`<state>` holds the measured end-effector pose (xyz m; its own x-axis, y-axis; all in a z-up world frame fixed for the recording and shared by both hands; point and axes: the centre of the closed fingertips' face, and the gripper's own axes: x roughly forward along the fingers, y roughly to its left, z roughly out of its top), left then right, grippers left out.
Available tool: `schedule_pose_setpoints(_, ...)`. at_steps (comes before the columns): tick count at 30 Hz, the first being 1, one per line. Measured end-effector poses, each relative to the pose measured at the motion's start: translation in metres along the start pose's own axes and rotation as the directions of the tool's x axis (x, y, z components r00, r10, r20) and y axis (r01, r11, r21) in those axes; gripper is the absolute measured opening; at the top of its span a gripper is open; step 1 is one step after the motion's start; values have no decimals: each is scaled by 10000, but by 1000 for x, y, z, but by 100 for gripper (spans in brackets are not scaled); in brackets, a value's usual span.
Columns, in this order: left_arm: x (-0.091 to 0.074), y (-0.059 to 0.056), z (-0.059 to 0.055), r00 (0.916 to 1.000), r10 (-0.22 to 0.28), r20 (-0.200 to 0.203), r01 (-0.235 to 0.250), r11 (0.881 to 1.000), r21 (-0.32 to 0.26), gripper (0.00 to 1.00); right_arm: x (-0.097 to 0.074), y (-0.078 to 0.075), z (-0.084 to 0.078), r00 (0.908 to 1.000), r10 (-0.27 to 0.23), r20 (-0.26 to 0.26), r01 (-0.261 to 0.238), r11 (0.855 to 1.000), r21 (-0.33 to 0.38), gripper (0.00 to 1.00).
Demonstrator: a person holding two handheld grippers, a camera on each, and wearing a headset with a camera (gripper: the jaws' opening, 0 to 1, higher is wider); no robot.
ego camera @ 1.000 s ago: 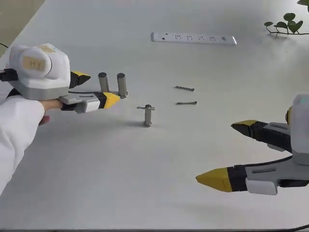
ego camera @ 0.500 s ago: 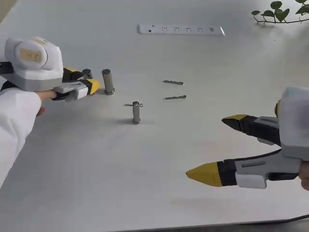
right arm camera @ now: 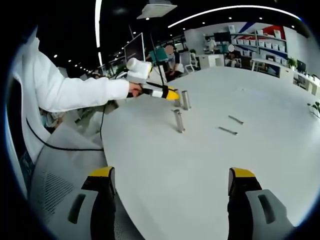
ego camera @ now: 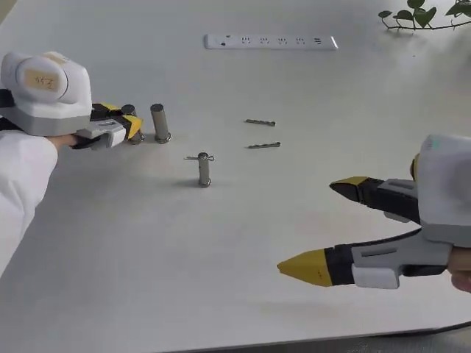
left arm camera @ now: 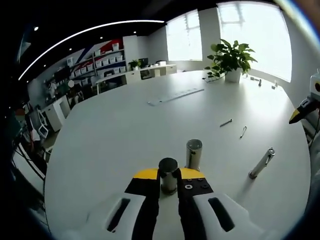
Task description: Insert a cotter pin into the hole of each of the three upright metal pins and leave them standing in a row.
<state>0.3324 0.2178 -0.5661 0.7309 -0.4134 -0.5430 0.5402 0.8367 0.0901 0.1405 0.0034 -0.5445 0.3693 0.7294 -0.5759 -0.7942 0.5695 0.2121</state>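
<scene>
My left claw is clamped on the leftmost metal pin, just beside the second metal pin. The third metal pin, with an inserted cotter pin through it, stands apart, nearer me. Two loose cotter pins lie mid-bench. My right claw gapes wide, holding nothing, over bare bench near the front edge.
</scene>
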Motion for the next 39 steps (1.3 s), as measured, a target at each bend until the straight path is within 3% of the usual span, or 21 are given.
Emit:
schedule_pose_setpoints(1,-1,-2,1,10000,-45,-87,47,9999,154,11,0,0,0,10000,4,11,-4,10000,-12,92)
schedule_pose_setpoints(5,-12,-5,11,9993,-236,277,248,9987,-437,10,-1,-1,3,9999,15,142,-16,10000,68,91)
schedule_pose_setpoints(12,-46,-21,43,9902,-1022,950,969,9936,587,10,-4,-4,7,9995,-60,313,59,10000,29,91)
schedule_pose_setpoints(14,-60,-31,54,9842,-1446,1023,1310,9830,1290,10,-4,-4,7,9995,-62,307,62,10000,-1,91)
schedule_pose_setpoints(15,-66,-36,59,9798,-1646,1136,1475,9783,1452,10,-5,-4,7,9995,-67,311,67,10000,-13,91)
schedule_pose_setpoints(18,-89,-59,77,9548,-2555,1520,2252,9554,1910,10,-6,-4,6,9994,-82,335,82,10000,1,91)
schedule_pose_setpoints(19,-92,-62,78,9521,-2643,1541,2341,9536,1894,10,-6,-4,6,9994,-84,335,83,10000,8,91)
schedule_pose_setpoints(24,-111,-99,94,9207,-3534,1658,3045,9159,2614,10,-9,-4,4,9994,-113,333,112,9999,44,91)
schedule_pose_setpoints(26,-113,-115,96,9073,-3880,1618,3343,8993,2819,10,-10,-4,6,9991,-123,406,122,9999,37,91)
schedule_pose_setpoints(27,-113,-124,95,8972,-4134,1553,3558,8851,3001,10,-10,-4,6,9990,-128,426,127,9999,37,91)
schedule_pose_setpoints(29,-109,-140,90,8849,-4476,1289,3916,8647,3146,10,-12,-4,6,9988,-149,464,147,9999,32,91)
schedule_pose_setpoints(30,-108,-143,88,8833,-4530,1207,3973,8600,3202,10,-12,-4,7,9987,-156,480,155,9999,33,91)
schedule_pose_setpoints(31,-105,-151,84,8775,-4678,1054,4109,8469,3374,10,-12,-5,7,9987,-159,483,157,9999,37,91)
schedule_pose_setpoints(35,-93,-174,70,8614,-5029,716,4582,8301,3177,10,-15,-4,5,9983,-190,554,185,9998,94,91)
schedule_pose_setpoints(39,-81,-191,56,8512,-5230,446,4836,8145,3205,10,-18,-6,2,9980,-277,568,266,9994,202,91)
